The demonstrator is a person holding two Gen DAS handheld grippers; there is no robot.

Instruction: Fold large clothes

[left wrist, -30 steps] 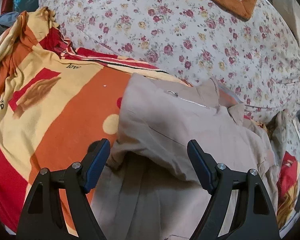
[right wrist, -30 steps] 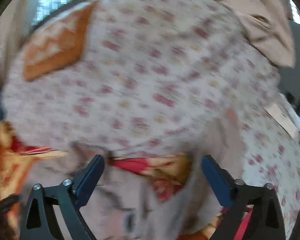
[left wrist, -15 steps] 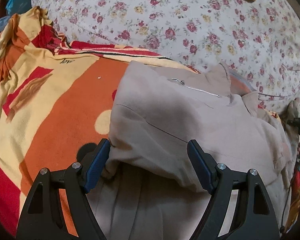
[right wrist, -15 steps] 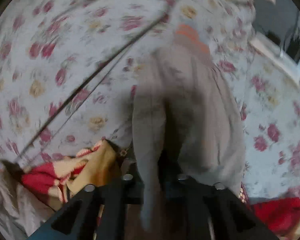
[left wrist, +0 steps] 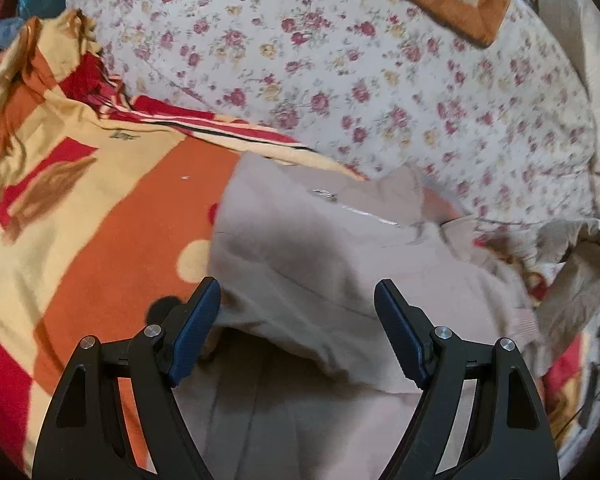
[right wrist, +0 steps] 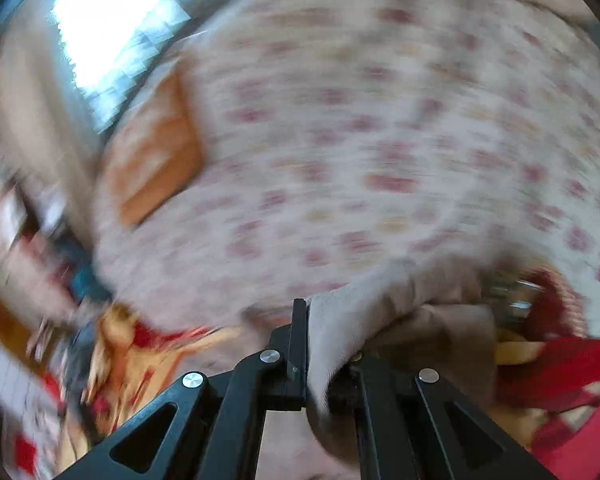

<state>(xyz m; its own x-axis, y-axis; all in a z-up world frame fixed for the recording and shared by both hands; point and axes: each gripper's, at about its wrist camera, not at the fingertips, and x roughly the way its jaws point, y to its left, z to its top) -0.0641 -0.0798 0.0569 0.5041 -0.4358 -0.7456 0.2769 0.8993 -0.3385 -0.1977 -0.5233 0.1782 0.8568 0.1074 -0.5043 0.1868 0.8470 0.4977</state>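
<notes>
The beige jacket is spread on the orange blanket. A fold of it is clamped by the right gripper; the left gripper is held apart above it. If pulled quickly, the thin fold may slip out.

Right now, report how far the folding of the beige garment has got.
Done: one flap of the beige zippered garment already lies folded over on the orange-and-yellow blanket. In hand: the right gripper is shut on a beige fabric edge; the left gripper hangs open above it. Left: the remaining folds.
</notes>
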